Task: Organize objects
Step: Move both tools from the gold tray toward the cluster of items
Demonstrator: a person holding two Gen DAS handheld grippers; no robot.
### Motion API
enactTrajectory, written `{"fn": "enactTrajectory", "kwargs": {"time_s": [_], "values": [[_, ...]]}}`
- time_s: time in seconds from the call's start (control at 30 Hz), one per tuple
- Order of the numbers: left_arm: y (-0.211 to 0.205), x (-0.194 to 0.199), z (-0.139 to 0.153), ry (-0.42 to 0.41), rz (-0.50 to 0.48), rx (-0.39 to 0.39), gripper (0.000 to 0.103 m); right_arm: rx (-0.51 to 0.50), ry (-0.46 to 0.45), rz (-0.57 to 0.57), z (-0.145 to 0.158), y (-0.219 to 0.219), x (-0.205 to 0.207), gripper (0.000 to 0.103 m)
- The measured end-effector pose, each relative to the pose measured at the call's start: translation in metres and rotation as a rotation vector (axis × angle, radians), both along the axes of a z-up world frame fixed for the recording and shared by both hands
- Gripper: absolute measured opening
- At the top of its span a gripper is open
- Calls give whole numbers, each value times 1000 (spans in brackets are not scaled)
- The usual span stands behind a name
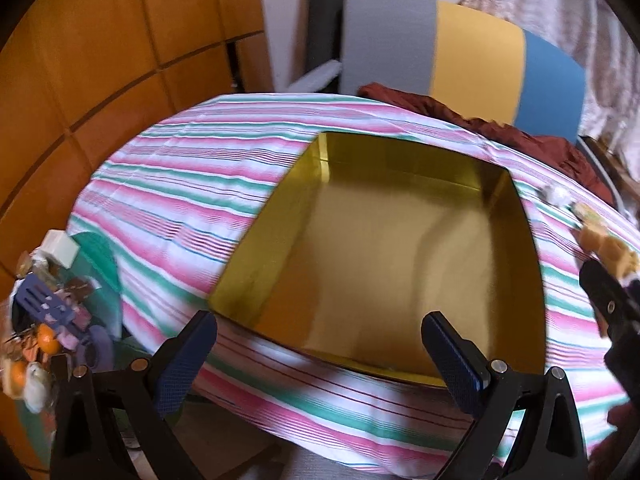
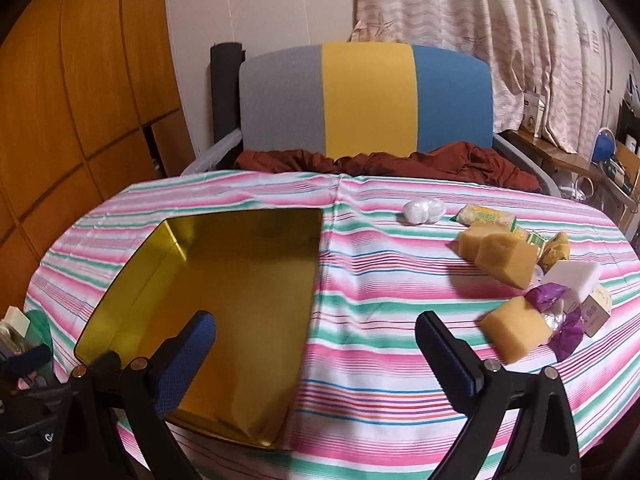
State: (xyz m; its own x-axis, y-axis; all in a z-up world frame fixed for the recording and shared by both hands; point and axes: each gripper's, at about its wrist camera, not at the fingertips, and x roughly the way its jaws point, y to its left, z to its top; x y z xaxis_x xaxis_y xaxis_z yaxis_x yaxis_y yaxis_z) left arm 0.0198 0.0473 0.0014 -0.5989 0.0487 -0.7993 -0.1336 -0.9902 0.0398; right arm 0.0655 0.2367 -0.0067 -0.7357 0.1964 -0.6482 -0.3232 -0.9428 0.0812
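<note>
A gold tin box (image 1: pixel 384 248) lies open and bare inside on the striped tablecloth (image 1: pixel 180 184); it also shows at the left of the right wrist view as the tin box (image 2: pixel 224 292). My left gripper (image 1: pixel 320 340) hangs open above the tin's near rim, nothing between its fingers. My right gripper (image 2: pixel 316 340) is open over the cloth by the tin's right edge. To its right lie yellow sponge blocks (image 2: pixel 500 256), another yellow sponge (image 2: pixel 514 328), a white block (image 2: pixel 572 276), purple wrapped pieces (image 2: pixel 560 320), a white ball (image 2: pixel 422 210) and a yellow-green packet (image 2: pixel 486 216).
A chair (image 2: pixel 364 96) with a grey, yellow and blue back stands behind the table, dark red cloth (image 2: pixel 380 162) on its seat. A basket of clutter (image 1: pixel 44 312) sits low at the left. Wooden panels (image 1: pixel 80 60) line the left wall. Curtains (image 2: pixel 500 20) hang at the right.
</note>
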Motion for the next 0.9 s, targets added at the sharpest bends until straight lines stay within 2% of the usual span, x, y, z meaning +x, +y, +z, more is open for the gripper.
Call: {"fn": "enactTrajectory", "kwargs": {"time_s": [0.1,0.23,0.37,0.43,0.5,0.57,0.67,0.73,0.9], "values": [[17,5,-3,-7,-55,6,103,0,-6,-6,-4,19,7,103],[41,20,-2,34,-153,35,103,-38,-58,-45,-23,51,23,103],[63,40,2,72,-305,172,103,-35,-50,-156,-37,86,53,102],[79,47,2,65,-373,209,103,-57,-26,-239,-44,114,76,99],[97,54,1,55,-416,181,103,-67,4,-311,-48,141,96,95],[119,62,-2,50,-454,106,103,-51,15,-368,-50,162,107,94],[145,77,-7,86,-510,41,103,-34,40,-427,-57,206,121,90],[157,84,-7,87,-551,56,103,-40,43,-427,-63,225,121,87],[172,89,-7,14,-625,118,103,-54,7,-382,-81,263,107,77]]}}
